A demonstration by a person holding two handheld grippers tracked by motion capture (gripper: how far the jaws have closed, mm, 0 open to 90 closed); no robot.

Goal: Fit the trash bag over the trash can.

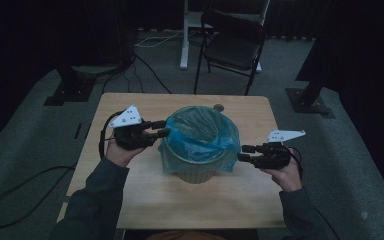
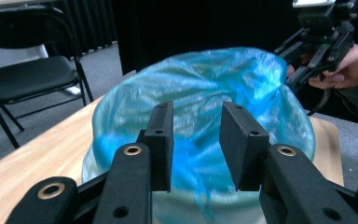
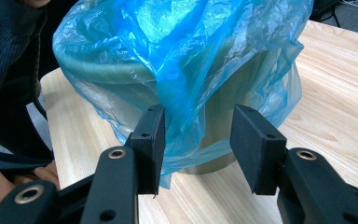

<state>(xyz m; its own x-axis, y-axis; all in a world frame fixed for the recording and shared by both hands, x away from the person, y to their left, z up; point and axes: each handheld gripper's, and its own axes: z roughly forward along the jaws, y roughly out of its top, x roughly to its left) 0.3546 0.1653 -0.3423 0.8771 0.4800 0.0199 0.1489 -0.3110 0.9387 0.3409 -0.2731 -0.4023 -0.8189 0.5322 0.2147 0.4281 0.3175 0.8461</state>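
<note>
One bin (image 1: 196, 172) stands at the centre of the frame on the pale wooden worktop (image 1: 145, 200), lined with one blue plastic bag (image 1: 200, 135); the bag is thin, crinkled and translucent, folded out over the rim and hanging down the wall; two tools flank it; the left tool (image 1: 164, 129), at centre left, is held level with its tips at the bag's rim, jaws parted around the film, and whether they pinch it I cannot tell; the right tool (image 1: 244, 153), at centre right and lower, has jaws spread wide, a hanging fold of bag loose between them; one folding chair (image 1: 232, 42) stands at the upper centre.
</note>
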